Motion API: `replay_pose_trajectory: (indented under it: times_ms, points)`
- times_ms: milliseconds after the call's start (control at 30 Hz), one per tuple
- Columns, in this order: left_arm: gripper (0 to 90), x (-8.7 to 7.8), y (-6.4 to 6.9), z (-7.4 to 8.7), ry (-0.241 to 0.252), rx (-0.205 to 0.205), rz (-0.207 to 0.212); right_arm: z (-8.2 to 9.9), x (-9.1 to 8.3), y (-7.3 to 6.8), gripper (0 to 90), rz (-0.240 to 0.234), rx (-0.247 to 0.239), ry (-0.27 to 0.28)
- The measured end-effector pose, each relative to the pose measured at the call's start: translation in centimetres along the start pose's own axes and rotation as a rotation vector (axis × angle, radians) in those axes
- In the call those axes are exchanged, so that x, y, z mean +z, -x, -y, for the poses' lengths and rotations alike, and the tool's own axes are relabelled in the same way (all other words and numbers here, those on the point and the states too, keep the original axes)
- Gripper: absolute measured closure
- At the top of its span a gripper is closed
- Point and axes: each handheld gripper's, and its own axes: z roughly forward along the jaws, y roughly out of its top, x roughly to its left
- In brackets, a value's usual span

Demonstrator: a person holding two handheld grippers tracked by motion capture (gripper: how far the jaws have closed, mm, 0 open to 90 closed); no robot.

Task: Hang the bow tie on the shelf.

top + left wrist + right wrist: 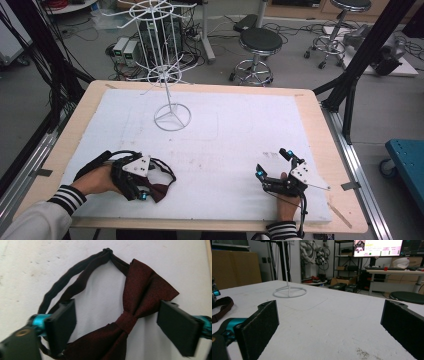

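**Bow tie between the left jaws**

Spread across the table: white foam mat (240, 130), clear around wire display stand (171, 117). Straddling maroon bow tie (140, 305) near the front-left edge, left gripper (145, 192), not pressing. Gaping wide, empty, right gripper (272, 165).

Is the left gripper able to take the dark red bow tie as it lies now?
Probably yes. The left gripper hangs right over the bow tie, a jaw on each side of the knot, with nothing between them.

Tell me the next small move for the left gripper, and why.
Probably close the left gripper on the dark red fabric bow tie: its knot lies between the open jaws, which do not press it yet, on the white foam mat.
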Motion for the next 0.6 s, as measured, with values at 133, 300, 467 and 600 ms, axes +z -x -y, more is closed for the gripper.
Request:
replay_pose_trajectory:
  times_ms: [133,300,467,600]
  points:
    - [26.8,0.16,-0.10,0.06,-0.013,-0.009,0.006,0.00,0.00,0.00,0.9,0.000,-0.001,0.000]
    - [32.7,0.12,-0.10,0.10,-0.012,-0.014,0.029,0.00,0.00,0.00,0.9,0.002,-0.001,-0.001]
    - [46.5,0.00,-0.11,0.13,-0.022,-0.006,0.049,0.00,0.00,0.01,0.9,0.002,-0.002,0.000]
    - [57.5,-0.01,-0.12,0.12,-0.024,-0.007,0.052,0.00,0.02,0.03,0.9,-0.001,-0.006,0.002]
